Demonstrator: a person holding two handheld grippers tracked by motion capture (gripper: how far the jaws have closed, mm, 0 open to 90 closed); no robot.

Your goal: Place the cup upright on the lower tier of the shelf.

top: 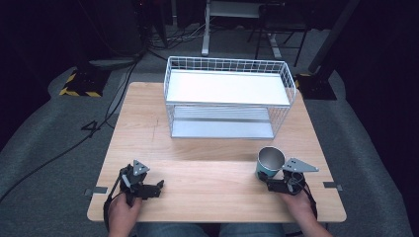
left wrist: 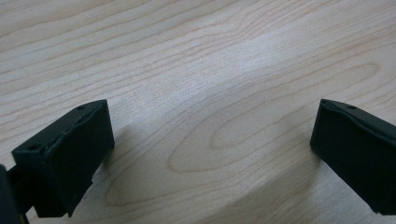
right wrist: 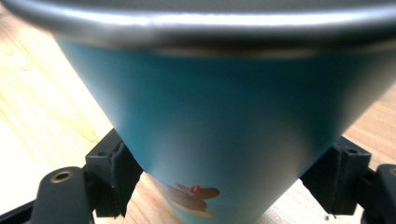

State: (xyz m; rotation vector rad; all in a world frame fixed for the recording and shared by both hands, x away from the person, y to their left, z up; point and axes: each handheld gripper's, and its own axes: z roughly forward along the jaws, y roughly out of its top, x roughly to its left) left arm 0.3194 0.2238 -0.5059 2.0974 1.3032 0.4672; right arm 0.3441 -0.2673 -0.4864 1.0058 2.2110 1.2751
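A teal cup (top: 269, 163) with a metal rim and a grey inside stands upright at the table's front right. My right gripper (top: 269, 178) is shut on the cup's lower part. In the right gripper view the cup (right wrist: 219, 121) stands large between the two black pads (right wrist: 112, 175), which press its sides near the base; a small brown and red picture marks its wall. My left gripper (top: 159, 186) rests at the front left of the table, open. Its jaws stand wide apart over bare wood (left wrist: 210, 116) with nothing between them.
A white wire rack (top: 228, 96) with two flat shelves stands at the back middle of the wooden table (top: 212, 173). A person's hands hold both grippers at the front edge. Cables and a dark floor lie around the table.
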